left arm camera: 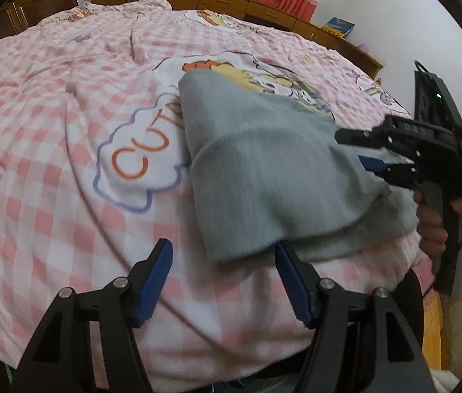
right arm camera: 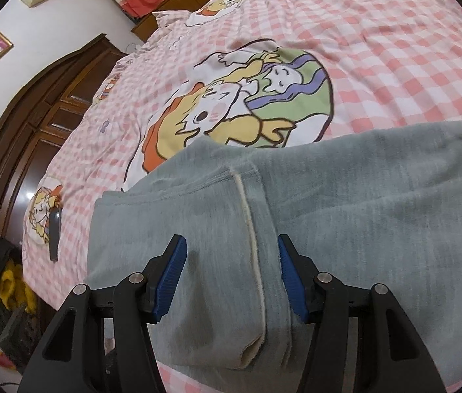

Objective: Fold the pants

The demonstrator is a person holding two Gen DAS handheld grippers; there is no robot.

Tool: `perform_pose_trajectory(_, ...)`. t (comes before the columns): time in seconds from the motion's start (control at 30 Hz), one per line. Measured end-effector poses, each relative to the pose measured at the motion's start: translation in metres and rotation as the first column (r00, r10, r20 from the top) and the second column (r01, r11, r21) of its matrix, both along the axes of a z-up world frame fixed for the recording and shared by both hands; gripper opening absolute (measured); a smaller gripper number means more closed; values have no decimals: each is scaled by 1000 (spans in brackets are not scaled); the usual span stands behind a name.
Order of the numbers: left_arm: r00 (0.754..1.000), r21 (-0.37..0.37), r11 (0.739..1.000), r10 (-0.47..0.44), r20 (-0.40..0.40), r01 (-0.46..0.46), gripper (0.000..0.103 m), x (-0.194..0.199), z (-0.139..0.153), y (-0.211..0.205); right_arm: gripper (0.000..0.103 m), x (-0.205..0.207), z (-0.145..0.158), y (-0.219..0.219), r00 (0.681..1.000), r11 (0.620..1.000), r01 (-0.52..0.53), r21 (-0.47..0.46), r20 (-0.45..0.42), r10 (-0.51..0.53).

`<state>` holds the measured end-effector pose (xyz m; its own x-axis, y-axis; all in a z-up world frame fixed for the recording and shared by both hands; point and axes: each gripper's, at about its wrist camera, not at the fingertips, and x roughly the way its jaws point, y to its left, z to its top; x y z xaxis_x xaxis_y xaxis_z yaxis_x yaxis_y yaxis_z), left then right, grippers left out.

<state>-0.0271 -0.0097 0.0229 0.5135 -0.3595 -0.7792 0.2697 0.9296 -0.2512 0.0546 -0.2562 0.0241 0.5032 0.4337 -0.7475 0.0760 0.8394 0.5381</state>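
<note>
Left gripper [left arm camera: 222,281] fingers were spread wide, holding nothing, with the near edge of the pants [left arm camera: 263,177] just ahead of the tips. Right gripper [right arm camera: 231,275] fingers were also wide, straddling the pale seam [right arm camera: 253,229] at the folded end of the pants without pinching it. In the left view the right gripper [left arm camera: 366,154] sat at the pants' right side, tips over the cloth. The grey pants lay on the pink checked bed cover [left arm camera: 50,131], partly over a cartoon print [right arm camera: 231,98]. Judgement: the pants looked doubled at least once, one layer over another, edges roughly lined up. A further fold and some smoothing probably remained.
</note>
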Motion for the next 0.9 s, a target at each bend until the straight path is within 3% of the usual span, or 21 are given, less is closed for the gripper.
perform_pose_trajectory(0.2, 1000, 3, 1000, 6, 7, -6, 68, -6, -2, -2, 58, -3, 1, 12, 1000, 999, -20, -49, 1, 21)
perform_pose_trajectory(0.23, 1000, 1, 1000, 9, 13, -9, 68, -4, -2, -2, 52, -2, -2, 14, 1000, 998, -20, -65, -7, 19)
perform_pose_trajectory(0.33, 999, -1, 1000, 18, 44, -18, 68, 3, -1, -5, 14, -2, 1, 19, 999, 995, -38, -90, -17, 37)
perform_pose_trajectory(0.37, 999, 10, 1000, 20, 46, -20, 68, 6, -2, -6, 12, -3, 7, 19, 999, 996, -36, -80, -12, 35)
perform_pose_trajectory(0.5, 998, 1, 1000, 24, 54, -24, 68, 2, 0, -4, 11, -8, 52, 29, 995, 997, -63, -35, 77, 66)
perform_pose_trajectory(0.63, 997, -24, 999, 47, 54, -46, 68, -5, 0, 5, 11, -2, 102, 51, 985, 989, -125, 82, 130, 114)
perform_pose_trajectory(0.77, 997, -146, 987, 77, 12, -74, 68, -7, -1, 21, 11, 3, 143, 91, 969, 978, -179, 106, 191, 156)
perform_pose_trajectory(0.9, 990, -187, 974, 137, 17, -131, 75, -5, 1, 30, 10, 9, 170, 126, 955, 971, -221, 94, 222, 196)
